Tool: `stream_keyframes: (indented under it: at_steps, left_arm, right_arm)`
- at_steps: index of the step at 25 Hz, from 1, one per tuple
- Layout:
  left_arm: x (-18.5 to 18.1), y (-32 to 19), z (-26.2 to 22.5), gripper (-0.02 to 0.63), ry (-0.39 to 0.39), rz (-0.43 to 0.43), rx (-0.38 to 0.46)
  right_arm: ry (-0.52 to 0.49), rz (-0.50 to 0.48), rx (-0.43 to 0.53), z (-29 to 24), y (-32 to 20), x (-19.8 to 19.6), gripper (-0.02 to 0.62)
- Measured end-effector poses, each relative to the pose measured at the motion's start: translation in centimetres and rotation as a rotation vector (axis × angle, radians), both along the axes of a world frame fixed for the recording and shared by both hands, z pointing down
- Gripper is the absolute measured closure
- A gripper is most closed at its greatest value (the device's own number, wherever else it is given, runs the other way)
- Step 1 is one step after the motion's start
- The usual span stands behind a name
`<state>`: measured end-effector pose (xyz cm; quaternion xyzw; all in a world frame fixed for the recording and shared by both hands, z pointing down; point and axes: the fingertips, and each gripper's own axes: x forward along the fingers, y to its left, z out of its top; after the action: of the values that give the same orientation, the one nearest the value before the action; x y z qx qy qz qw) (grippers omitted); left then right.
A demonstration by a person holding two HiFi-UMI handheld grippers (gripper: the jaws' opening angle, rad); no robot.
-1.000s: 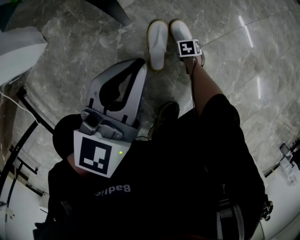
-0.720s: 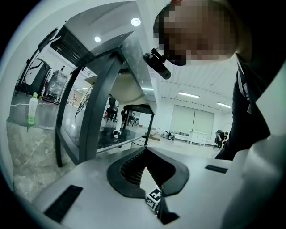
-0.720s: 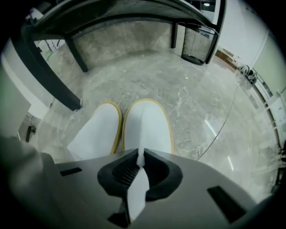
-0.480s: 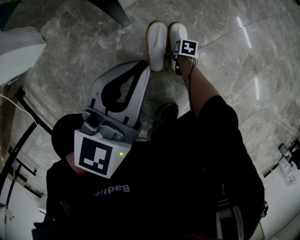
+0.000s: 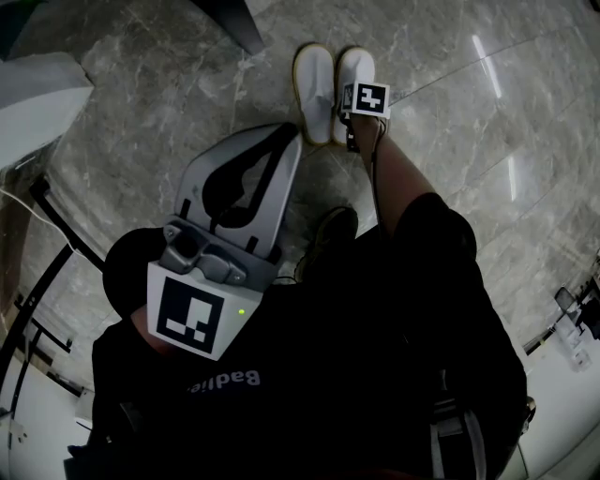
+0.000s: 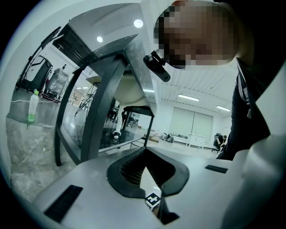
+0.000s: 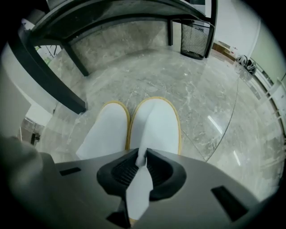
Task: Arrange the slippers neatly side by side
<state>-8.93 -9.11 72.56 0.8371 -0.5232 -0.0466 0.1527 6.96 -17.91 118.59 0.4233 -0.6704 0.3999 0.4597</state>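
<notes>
Two white slippers with tan edging lie on the grey marble floor, toes pointing away. In the head view the left slipper [image 5: 313,84] and the right slipper [image 5: 357,66] are side by side, nearly touching. My right gripper [image 5: 354,117] points steeply down at the right slipper's heel end. In the right gripper view the right gripper [image 7: 140,163] is shut on a fold of the right slipper's [image 7: 156,125] white upper, beside the left slipper [image 7: 107,132]. My left gripper [image 5: 262,150] is held level near my body, open, with nothing between the jaws of the left gripper [image 6: 145,172].
A dark table leg [image 5: 230,23] stands just left of the slippers. The person's dark shoe [image 5: 330,232] rests on the floor below them. A black mesh bin [image 7: 195,41] sits farther off. A green bottle [image 6: 31,106] stands on a ledge.
My right gripper moved left with the right slipper, bringing it in against the left slipper and straightening it. The left gripper stayed put.
</notes>
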Motion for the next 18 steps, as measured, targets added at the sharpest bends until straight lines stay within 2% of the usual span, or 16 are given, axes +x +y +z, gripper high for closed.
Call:
stream_keyframes:
  at_steps: [2, 4, 6, 8, 12, 14, 18]
  left_arm:
    - [-0.1, 0.0, 0.0, 0.612, 0.001, 0.001, 0.004]
    - [-0.2, 0.0, 0.0, 0.612, 0.001, 0.002, 0.006]
    - [-0.2, -0.1, 0.0, 0.612, 0.000, 0.003, 0.011]
    - [-0.2, -0.4, -0.2, 0.612, -0.006, 0.008, 0.022]
    - [0.8, -1.3, 0.0, 0.611, -0.037, 0.021, 0.028]
    - [1.8, -1.9, -0.1, 0.612, -0.058, 0.031, 0.016]
    - [3.3, -2.7, -1.9, 0.612, -0.064, 0.021, -0.084]
  right_arm:
    - [0.010, -0.004, -0.023, -0.1, 0.6, 0.0, 0.524]
    - [-0.009, -0.019, -0.003, -0.1, 0.2, -0.4, 0.487]
    - [0.001, 0.000, -0.020, -0.6, 0.6, -0.2, 0.426]
    - [0.009, 0.024, -0.048, -1.4, 1.1, 0.1, 0.394]
    - [0.020, 0.053, -0.051, -4.8, 1.5, 1.1, 0.394]
    - [-0.039, 0.079, -0.028, -7.6, 1.6, 0.9, 0.394]
    - [-0.110, 0.133, -0.035, -16.3, 3.0, 1.7, 0.394]
